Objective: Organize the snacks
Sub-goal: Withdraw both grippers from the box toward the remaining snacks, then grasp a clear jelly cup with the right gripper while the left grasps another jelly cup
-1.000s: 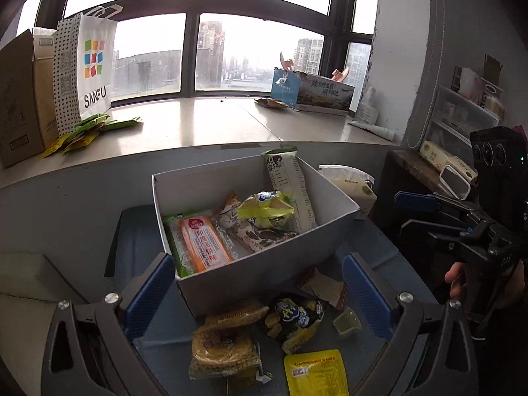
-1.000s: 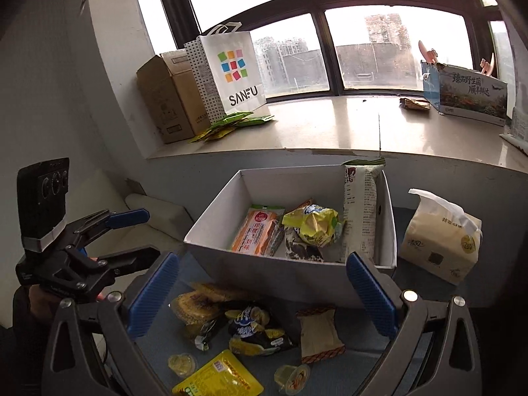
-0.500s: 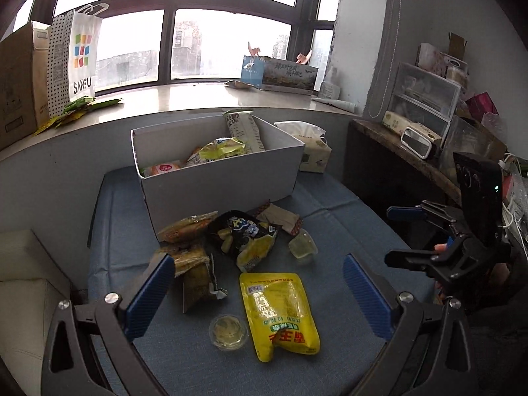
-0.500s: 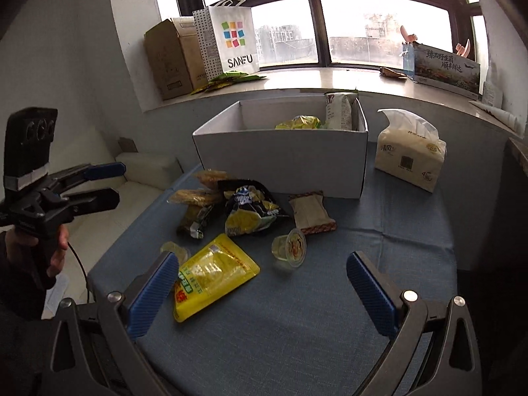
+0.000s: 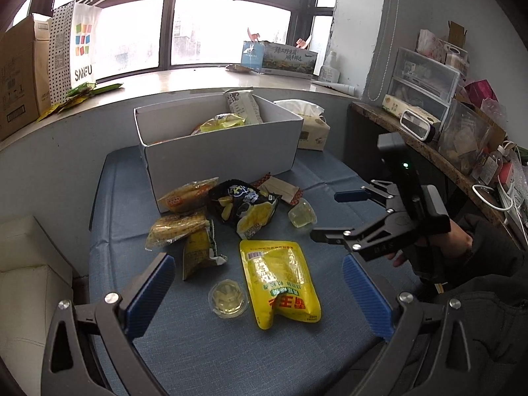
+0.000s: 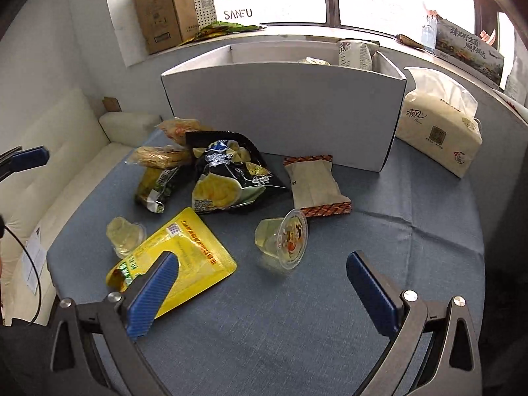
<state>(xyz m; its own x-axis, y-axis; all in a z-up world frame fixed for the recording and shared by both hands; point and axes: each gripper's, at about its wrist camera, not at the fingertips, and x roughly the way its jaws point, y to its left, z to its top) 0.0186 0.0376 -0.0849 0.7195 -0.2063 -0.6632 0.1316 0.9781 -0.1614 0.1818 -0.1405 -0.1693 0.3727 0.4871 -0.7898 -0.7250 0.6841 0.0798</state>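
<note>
A white cardboard box [image 5: 231,155] [image 6: 283,112] holds several snacks at the back of the blue table. Loose snacks lie in front of it: a yellow pouch [image 5: 280,280] [image 6: 175,254], a black-and-yellow bag [image 5: 244,204] [image 6: 227,178], golden packs [image 5: 178,227], a brown wafer pack [image 6: 313,184] and two jelly cups [image 5: 229,300] [image 6: 283,237]. My left gripper [image 5: 257,297] is open and empty above the yellow pouch and one cup. My right gripper [image 6: 264,283] is open and empty just before the tipped jelly cup; it also shows in the left wrist view [image 5: 326,214].
A tissue pack [image 6: 439,132] stands right of the box. A windowsill behind holds a SANFU bag [image 5: 79,49], a cardboard carton [image 5: 19,72] and a blue box [image 5: 280,59]. A cluttered shelf [image 5: 445,105] is on the right, a cream sofa [image 6: 66,165] on the left.
Both grippers have pulled back from the box and tilted down, so the loose snacks on the table now fill the views. The right gripper has come in close to the tipped jelly cup.
</note>
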